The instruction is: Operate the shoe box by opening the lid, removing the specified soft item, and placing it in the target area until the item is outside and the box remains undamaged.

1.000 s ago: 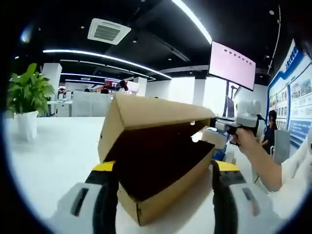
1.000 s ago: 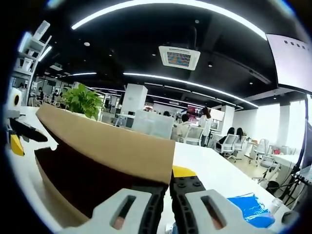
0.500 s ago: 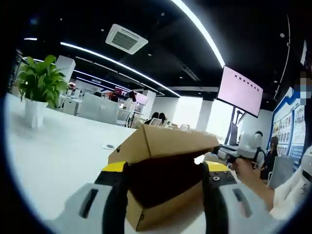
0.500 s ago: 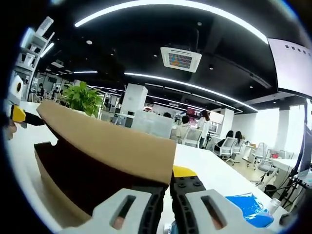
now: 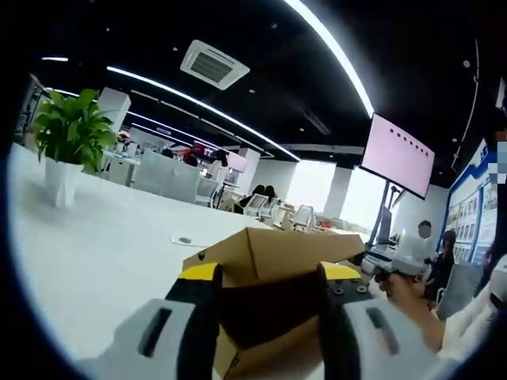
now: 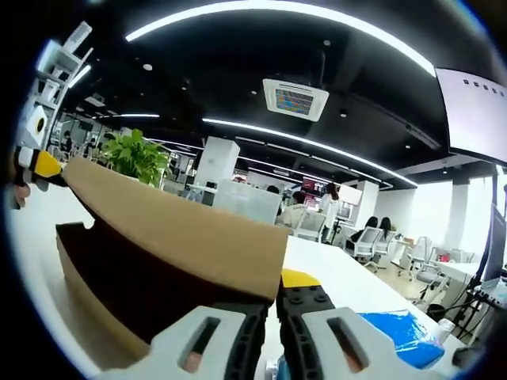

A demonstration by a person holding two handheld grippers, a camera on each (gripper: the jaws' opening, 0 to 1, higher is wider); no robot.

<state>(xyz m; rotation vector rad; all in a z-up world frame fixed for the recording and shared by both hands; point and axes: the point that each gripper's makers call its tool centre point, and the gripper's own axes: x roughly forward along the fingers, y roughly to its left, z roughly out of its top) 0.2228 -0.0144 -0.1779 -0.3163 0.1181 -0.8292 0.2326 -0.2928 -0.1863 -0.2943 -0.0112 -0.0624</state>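
Since a second ago the shoe box (image 5: 273, 305) has sunk lower and looks smaller in the left gripper view, so that camera has likely drawn back and tipped up; the right gripper view is nearly unchanged. Right claw (image 6: 273, 313) is pinched shut on the lid (image 6: 178, 237) edge at lower centre, holding it raised so the dark inside stays reachable. Left claw (image 5: 269, 281) is spread open, its jaws framing the box mouth at lower centre, probably lining up to reach in. Whatever soft item lies inside is lost in shadow. White desk (image 5: 103, 237) at left offers free room; a blue bag (image 6: 396, 336) sits lower right.
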